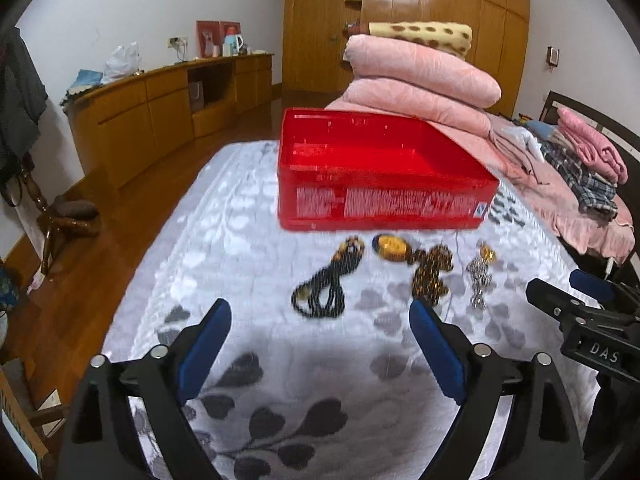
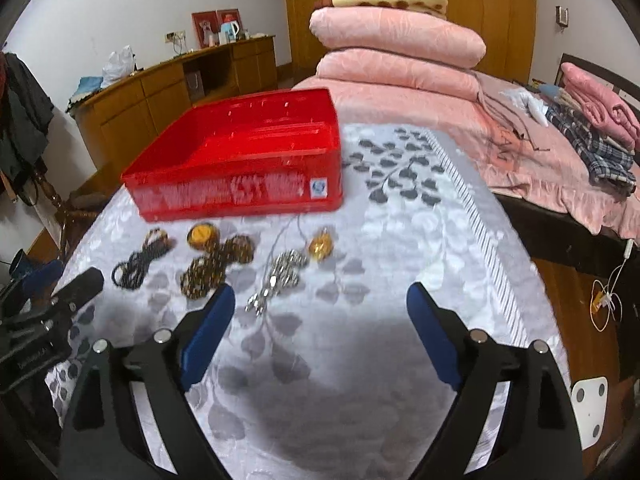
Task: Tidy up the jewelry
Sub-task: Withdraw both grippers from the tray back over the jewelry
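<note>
Left wrist view: the dark beaded necklace (image 1: 318, 290) is seen just ahead of the wide-open, empty left gripper (image 1: 320, 322). The silver chain (image 2: 276, 276) is seen ahead-left of the right gripper (image 2: 320, 308), likewise spread wide and empty.

Both wrist cameras look forward and down past their own claws, from close above the bedspread (image 1: 248, 200), sharing the red box (image 1: 376, 168) and the jewelry ahead of the fingertips.

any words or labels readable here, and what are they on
"DAS": white letters on the black body of the right tongs, cut off at the frame edge.
Red box: white print across its front wall, too blurred to read.
Blue and white sticker on the box corner: unreadable.
Left tongs: body lettering too blurred.
</note>
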The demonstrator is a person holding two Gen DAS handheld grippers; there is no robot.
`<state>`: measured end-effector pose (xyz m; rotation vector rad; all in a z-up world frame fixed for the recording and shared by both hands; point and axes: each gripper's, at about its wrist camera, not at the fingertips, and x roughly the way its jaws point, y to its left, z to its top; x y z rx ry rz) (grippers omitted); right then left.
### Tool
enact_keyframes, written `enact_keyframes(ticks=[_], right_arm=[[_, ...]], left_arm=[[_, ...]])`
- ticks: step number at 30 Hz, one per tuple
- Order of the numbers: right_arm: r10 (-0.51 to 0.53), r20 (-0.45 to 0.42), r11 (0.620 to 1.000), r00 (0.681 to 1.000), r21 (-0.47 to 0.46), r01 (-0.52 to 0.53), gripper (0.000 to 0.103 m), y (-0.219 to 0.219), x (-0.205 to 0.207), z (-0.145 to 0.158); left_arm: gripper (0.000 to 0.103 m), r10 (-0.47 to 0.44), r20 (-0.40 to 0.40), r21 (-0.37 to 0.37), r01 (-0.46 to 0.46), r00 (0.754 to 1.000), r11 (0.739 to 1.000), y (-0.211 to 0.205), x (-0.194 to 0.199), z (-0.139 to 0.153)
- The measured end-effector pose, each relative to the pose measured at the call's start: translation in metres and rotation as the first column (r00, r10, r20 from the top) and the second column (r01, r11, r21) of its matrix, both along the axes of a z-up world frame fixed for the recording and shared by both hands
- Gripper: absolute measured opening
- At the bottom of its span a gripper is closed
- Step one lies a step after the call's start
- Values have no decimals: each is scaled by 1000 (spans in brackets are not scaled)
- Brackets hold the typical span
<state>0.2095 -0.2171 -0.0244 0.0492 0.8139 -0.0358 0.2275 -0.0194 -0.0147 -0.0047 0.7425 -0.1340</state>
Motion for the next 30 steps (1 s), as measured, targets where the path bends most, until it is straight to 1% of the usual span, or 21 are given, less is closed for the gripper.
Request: enact_keyframes(ticks=[5,11,15,20,26,28,29,30], right_arm=[[-3,-25,1000,1000,-5,3,85,4,-1,-10],[10,-41,1000,999,3,-10,85,6,-3,-21],[23,-31,1000,999,21,-22,84,8,-3,-24],[27,-22,999,999,28,-27,77,10,1,-21],[15,-46,1000,999,19,-14,69,12,14,-22],[16,-58,1000,998,19,-15,63,13,21,-23],[14,-66,1000,998,14,-14,61,14,25,-24],[14,-73,1000,997,15,-13,57,14,29,-25]], left_arm=[[89,0,-20,6,0,1000,1000,0,-5,-9],[89,19,-54,-18,-20,998,1000,6,-6,-20],[89,25,-59,-25,-26,998,999,6,-5,-22],[89,25,-56,-32,-27,998,999,5,-5,-21],[89,30,-53,-31,-31,998,999,4,9,-15],[89,44,-57,-22,-45,997,999,4,17,-16],[89,50,-68,-23,-52,996,998,5,22,-17],[89,53,-72,-30,-55,996,998,6,26,-18]])
